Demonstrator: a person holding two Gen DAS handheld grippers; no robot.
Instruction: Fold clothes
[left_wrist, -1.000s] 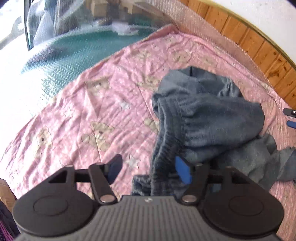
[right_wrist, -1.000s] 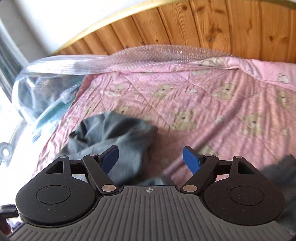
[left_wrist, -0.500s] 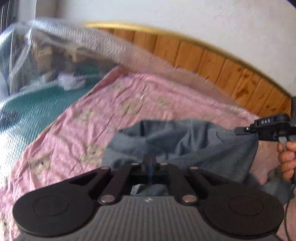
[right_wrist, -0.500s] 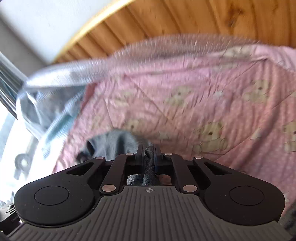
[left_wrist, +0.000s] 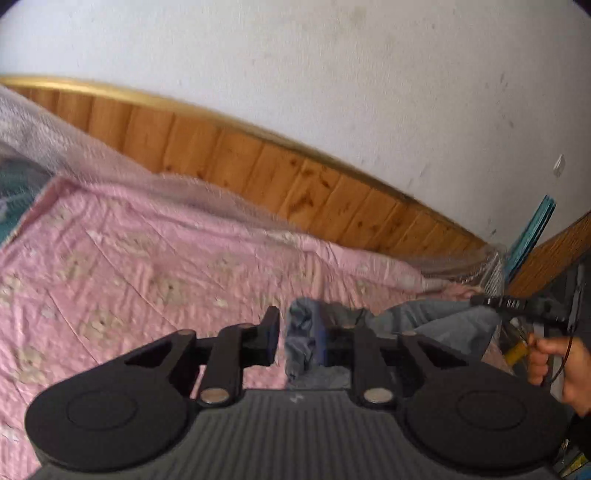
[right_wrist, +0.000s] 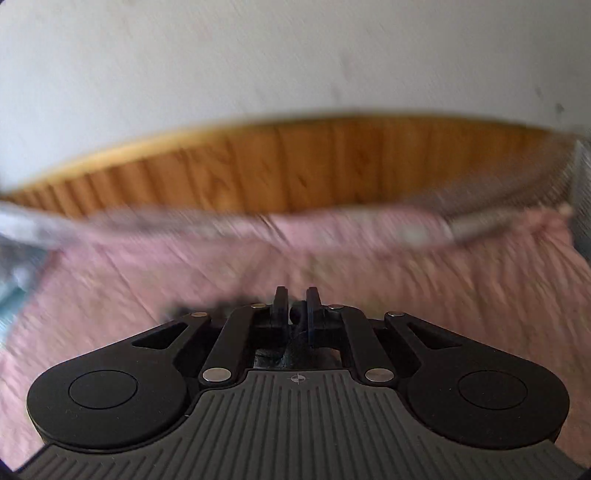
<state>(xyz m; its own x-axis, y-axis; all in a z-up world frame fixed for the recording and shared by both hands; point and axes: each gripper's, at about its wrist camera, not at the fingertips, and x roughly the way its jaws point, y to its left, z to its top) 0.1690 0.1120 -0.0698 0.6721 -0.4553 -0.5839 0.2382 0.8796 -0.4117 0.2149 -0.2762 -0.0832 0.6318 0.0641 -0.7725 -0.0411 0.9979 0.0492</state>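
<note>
A grey-blue garment (left_wrist: 447, 325) hangs stretched between my two grippers above the pink teddy-bear quilt (left_wrist: 147, 266). My left gripper (left_wrist: 297, 332) has its jaws partly apart, with a bunched fold of the garment (left_wrist: 301, 339) lying between them against the right finger. My right gripper (right_wrist: 296, 312) is shut on a dark fold of the garment (right_wrist: 295, 314); it also shows at the right of the left wrist view (left_wrist: 517, 304), held by a hand (left_wrist: 565, 365). The right wrist view is motion-blurred.
A wooden headboard (left_wrist: 258, 166) with a gold rim runs behind the bed under a white wall (left_wrist: 332, 74). Bubble wrap (left_wrist: 44, 147) lies along the quilt's far edge. A teal cover (left_wrist: 14, 199) shows at far left.
Both grippers shut on the garment and lifted it off the quilt, tilting up toward the wall. Since half a second ago my left gripper's jaws have parted; the right stays shut.
</note>
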